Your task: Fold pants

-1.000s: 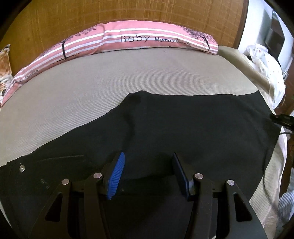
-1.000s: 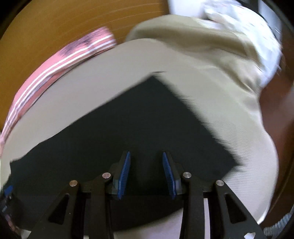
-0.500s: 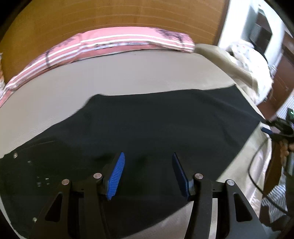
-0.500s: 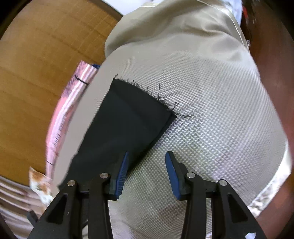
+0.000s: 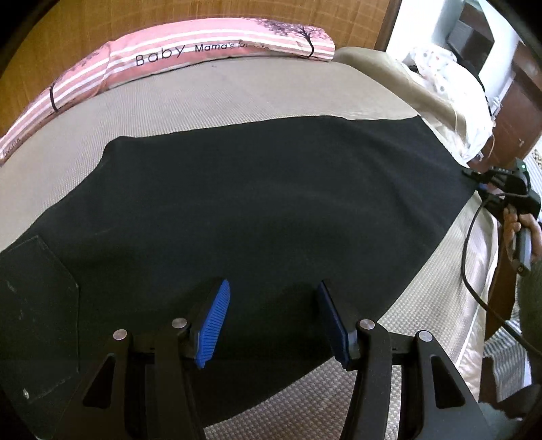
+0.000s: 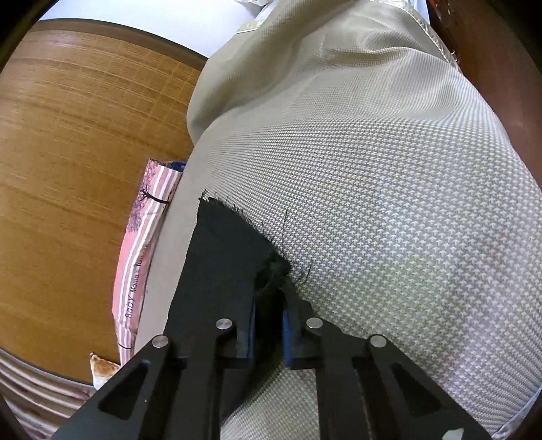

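Black pants (image 5: pixel 257 210) lie flat on the bed (image 5: pixel 237 98); right gripper (image 6: pixel 267 333) fingers closing on the frayed hem (image 6: pixel 271 267), left gripper (image 5: pixel 274 318) spread above the fabric.

A home bedroom: bed (image 5: pixel 237 98), pillow (image 5: pixel 189 50), wooden headboard (image 5: pixel 101 23).

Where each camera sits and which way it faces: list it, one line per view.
Left wrist: on the left gripper, angled down over the black pants toward the pink pillow; a hand holds the right gripper at the hem.
Right wrist: on the right gripper, jaws closing on the frayed pant hem, facing along the mattress.
Shared: pants, pillow, mattress, wooden headboard.
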